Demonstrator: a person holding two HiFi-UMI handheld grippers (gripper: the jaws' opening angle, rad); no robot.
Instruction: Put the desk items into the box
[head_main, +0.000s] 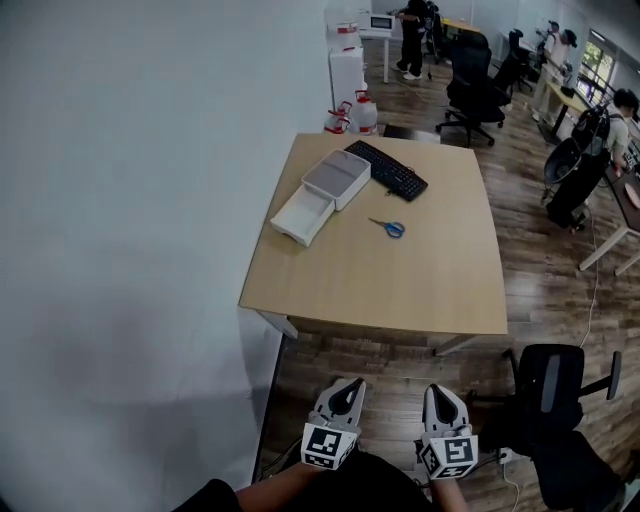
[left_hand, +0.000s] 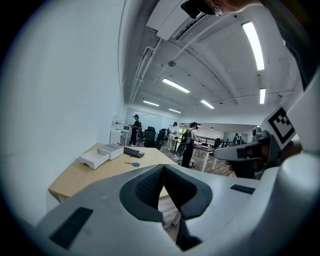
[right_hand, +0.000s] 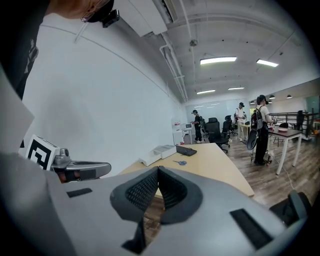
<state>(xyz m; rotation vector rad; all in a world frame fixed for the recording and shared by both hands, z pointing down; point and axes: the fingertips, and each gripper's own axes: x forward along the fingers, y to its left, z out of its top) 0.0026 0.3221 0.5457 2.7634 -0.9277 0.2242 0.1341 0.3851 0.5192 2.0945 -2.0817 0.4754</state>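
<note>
While we hold the left gripper (head_main: 349, 385) and right gripper (head_main: 437, 391) closed, empty, off the desk (head_main: 400, 285), blue-handled scissors (head_main: 388, 227) lie mid-desk, well apart.

Pretty clearly an open-plan office. Straight ahead of the jaws there's a light wooden desk (head_main: 400, 290) with a black keyboard (head_main: 386, 169) on it, pushed up against a plain white wall (head_main: 130, 200) on the jaws' left. Beyond it and off to the right you get black swivel chairs (head_main: 475, 85), more desks (right_hand: 287, 132) with people (right_hand: 261, 120) standing around, wood-look flooring (head_main: 520, 180), and what looks like a microwave (head_main: 380, 22) at the far end. Overhead it's long strip lights (left_hand: 252, 42) and exposed pipes (right_hand: 172, 65).
</note>
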